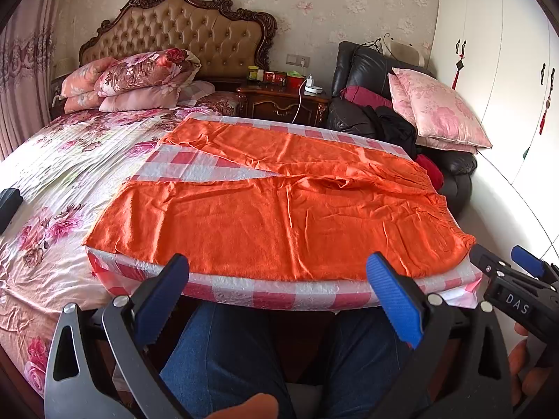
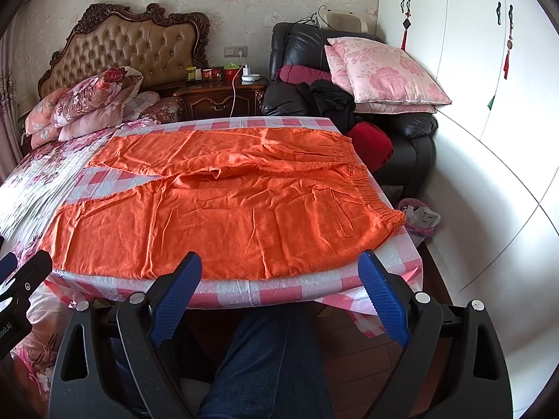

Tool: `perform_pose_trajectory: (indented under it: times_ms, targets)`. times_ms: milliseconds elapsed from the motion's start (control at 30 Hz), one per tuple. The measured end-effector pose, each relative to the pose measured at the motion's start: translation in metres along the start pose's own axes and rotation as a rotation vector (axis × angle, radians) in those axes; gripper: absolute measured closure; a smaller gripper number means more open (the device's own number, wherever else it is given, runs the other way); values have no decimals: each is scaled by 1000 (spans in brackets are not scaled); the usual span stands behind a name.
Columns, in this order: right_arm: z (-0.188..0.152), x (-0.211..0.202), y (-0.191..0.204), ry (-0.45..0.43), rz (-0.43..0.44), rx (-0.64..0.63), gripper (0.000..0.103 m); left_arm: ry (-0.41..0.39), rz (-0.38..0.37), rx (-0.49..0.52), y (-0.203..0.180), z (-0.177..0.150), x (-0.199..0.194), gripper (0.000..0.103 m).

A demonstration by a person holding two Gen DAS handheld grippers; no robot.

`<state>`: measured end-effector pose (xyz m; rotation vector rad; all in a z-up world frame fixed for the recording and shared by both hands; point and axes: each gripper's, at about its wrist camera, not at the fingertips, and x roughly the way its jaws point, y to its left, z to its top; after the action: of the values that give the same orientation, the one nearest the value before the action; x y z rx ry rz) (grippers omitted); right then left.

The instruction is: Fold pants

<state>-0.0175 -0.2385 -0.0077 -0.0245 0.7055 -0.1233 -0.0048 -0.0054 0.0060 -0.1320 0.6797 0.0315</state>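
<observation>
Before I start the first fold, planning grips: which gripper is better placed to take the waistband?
Right gripper: the waistband lies at the pants' right end, nearest it. The left gripper faces the legs.

left gripper (image 1: pixel 276 279) jaws spread wide, hovering just off the near edge of the pants (image 1: pixel 279 209), right gripper (image 2: pixel 279 279) same deal, wide apart, gripping nothing, side by side
</observation>
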Motion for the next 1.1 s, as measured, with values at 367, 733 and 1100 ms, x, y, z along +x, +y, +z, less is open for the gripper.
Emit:
perform_pose_trajectory:
  times_ms: [367, 733, 1100]
  targets:
    - [0, 0, 0, 0, 1, 0, 15, 1, 0, -2, 0, 1, 0, 2]
    - [-1, 0, 0, 0, 1, -1, 15, 1, -2, -4, 1, 1, 0, 2]
    - [-1, 0, 0, 0, -1, -1, 15, 1, -3, -6, 2, 0, 1, 2]
